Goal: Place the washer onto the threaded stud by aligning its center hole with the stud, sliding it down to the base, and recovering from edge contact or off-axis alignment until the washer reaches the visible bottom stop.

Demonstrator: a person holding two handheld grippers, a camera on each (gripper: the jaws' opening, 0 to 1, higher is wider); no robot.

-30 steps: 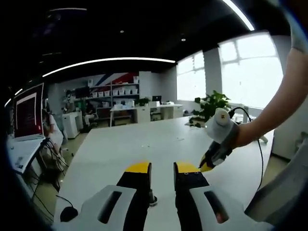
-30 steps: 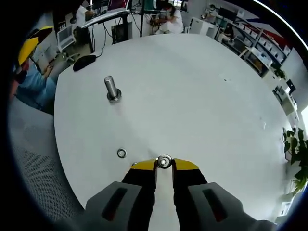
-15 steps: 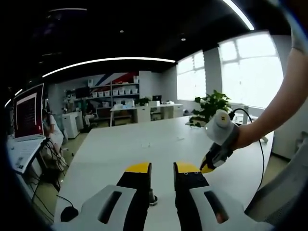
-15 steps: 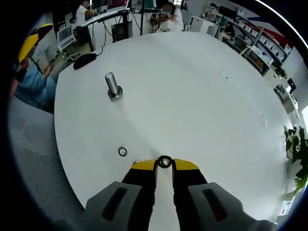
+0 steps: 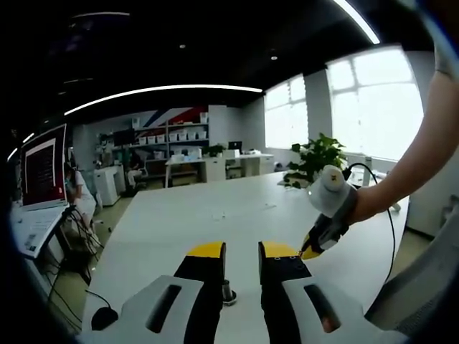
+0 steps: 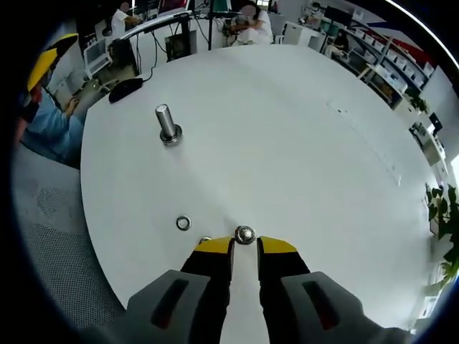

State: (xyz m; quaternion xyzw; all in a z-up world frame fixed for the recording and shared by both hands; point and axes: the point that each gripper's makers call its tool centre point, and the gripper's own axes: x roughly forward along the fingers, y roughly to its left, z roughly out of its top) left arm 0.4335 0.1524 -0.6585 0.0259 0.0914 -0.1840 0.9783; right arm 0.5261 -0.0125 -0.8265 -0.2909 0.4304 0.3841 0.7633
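Note:
An upright threaded stud (image 6: 168,125) stands on the round white table (image 6: 301,143), far ahead and to the left of my right gripper (image 6: 245,244). That gripper is shut on a steel washer (image 6: 245,234), held at the very tips of its yellow jaws above the table. A second washer (image 6: 183,223) lies flat on the table just left of the jaws. In the left gripper view the stud (image 5: 227,292) shows through the narrow gap of my left gripper (image 5: 242,251), which is open and holds nothing. The right gripper (image 5: 310,251) hangs to the right in a person's hand.
A tiny metal piece (image 6: 206,240) peeks out beside the right jaw. A black mouse (image 6: 126,89) lies at the table's far left edge. A cable (image 5: 387,215) trails behind the right gripper. Desks, shelves, a plant (image 5: 315,154) and seated people surround the table.
The right gripper view has shifted slightly, so the stud and loose washer sit a little higher. The held washer now shows further out past the jaw tips. The left view is nearly unchanged.

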